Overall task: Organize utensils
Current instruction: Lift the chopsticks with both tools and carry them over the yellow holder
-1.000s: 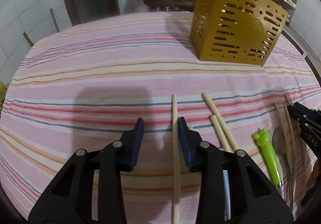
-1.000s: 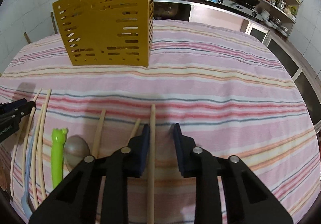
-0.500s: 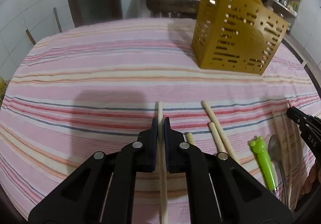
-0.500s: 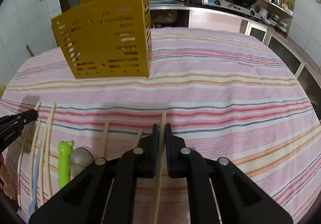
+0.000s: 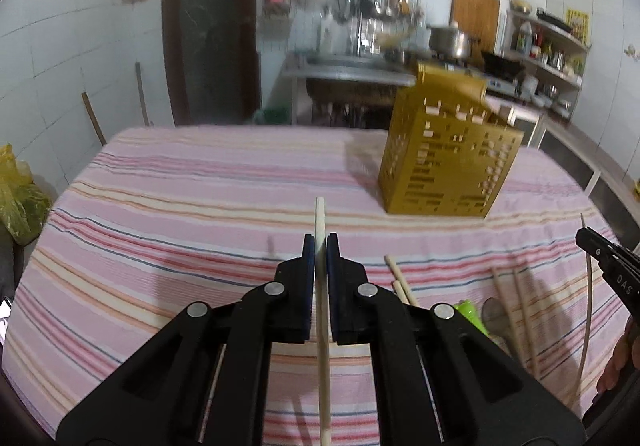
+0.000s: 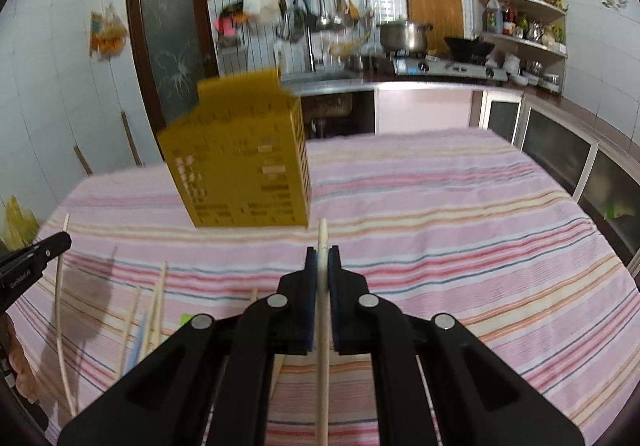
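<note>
While each black two-finger gripper pinched one pale wooden chopstick, the left gripper (image 5: 320,246) and right gripper (image 6: 322,258) hovered above the pink striped tablecloth (image 5: 200,206). Beyond them stood a perforated mustard-yellow plastic utensil holder (image 5: 448,162). More chopsticks (image 5: 516,310) and a green-handled spoon (image 5: 472,312) lay on the cloth between them.

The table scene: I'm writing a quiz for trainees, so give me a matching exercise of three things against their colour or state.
Things:
1. left gripper
2. utensil holder
3. spoon handle

States:
A. bright green, lying on the tablecloth
B. mustard yellow, standing upright
C. shut on a chopstick

Pairs: 1-C, 2-B, 3-A
</note>
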Demonstrator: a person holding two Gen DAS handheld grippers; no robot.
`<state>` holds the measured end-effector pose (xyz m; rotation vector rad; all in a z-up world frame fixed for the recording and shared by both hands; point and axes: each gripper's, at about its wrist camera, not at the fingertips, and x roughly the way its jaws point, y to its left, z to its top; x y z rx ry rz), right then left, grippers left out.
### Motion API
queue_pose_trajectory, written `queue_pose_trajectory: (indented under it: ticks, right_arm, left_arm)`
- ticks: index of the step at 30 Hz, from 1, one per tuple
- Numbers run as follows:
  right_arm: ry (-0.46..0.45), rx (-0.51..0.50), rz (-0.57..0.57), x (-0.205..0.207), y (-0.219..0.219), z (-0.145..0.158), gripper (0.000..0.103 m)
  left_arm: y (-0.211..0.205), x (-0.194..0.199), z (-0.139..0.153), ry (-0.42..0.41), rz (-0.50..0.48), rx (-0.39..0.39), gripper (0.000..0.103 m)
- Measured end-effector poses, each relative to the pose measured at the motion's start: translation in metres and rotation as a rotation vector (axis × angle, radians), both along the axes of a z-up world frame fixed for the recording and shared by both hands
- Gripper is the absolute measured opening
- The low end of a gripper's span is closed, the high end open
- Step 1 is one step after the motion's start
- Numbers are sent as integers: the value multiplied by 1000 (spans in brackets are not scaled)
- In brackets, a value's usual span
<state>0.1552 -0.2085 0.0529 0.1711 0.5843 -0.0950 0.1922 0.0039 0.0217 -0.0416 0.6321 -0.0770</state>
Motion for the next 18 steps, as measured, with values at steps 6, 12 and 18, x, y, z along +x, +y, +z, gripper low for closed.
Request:
queue_pose_trajectory:
  ticks: [6,12,18]
  right_arm:
    - [-90,14,-6,-24,-2,15,6]
    - [-149,12,-16,-40,-2,22,6]
    - [-214,-7,-30,-55,0,27,6]
  left_arm:
    - [13,-32,21,-95,9,-36,5]
    - [20,-54,29,-153,10,-40,5]
    - [25,-68,34,-200,17,-32,5]
